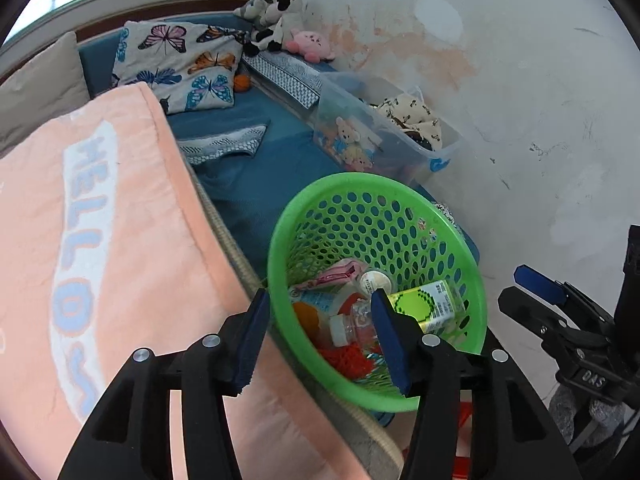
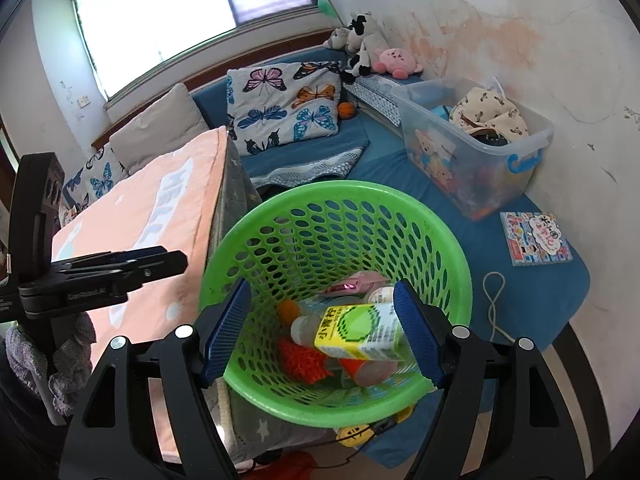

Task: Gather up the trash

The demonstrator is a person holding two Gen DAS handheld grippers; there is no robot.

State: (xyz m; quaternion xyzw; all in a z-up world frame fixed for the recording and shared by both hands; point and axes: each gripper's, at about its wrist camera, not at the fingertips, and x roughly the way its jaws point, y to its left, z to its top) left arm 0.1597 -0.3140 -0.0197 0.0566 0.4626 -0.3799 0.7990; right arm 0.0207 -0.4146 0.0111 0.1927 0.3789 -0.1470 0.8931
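**Supervisor:** Checking progress: your green perforated plastic basket point(image 2: 336, 304) stands on the blue mattress point(image 2: 520, 304) and already holds the collected trash: a green-and-white drink carton point(image 2: 360, 332), a clear plastic bottle point(image 1: 352, 326), a pink wrapper point(image 2: 352, 284), and an orange-red netted item point(image 2: 304, 360).

**Operator:** And the grippers?

**Supervisor:** Your left gripper point(image 1: 320, 340) has its jaws apart and empty, above the basket's rim at 9 o'clock. Your right gripper point(image 2: 320, 328) is likewise spread wide, gripping nothing, directly over the basket.

**Operator:** What remains?

**Supervisor:** Probably little. A loose white cord point(image 2: 494, 304) lies at 3 o'clock of the basket, an illustrated booklet point(image 2: 536, 238) at 2 o'clock. Whether either counts as trash cannot be determined.
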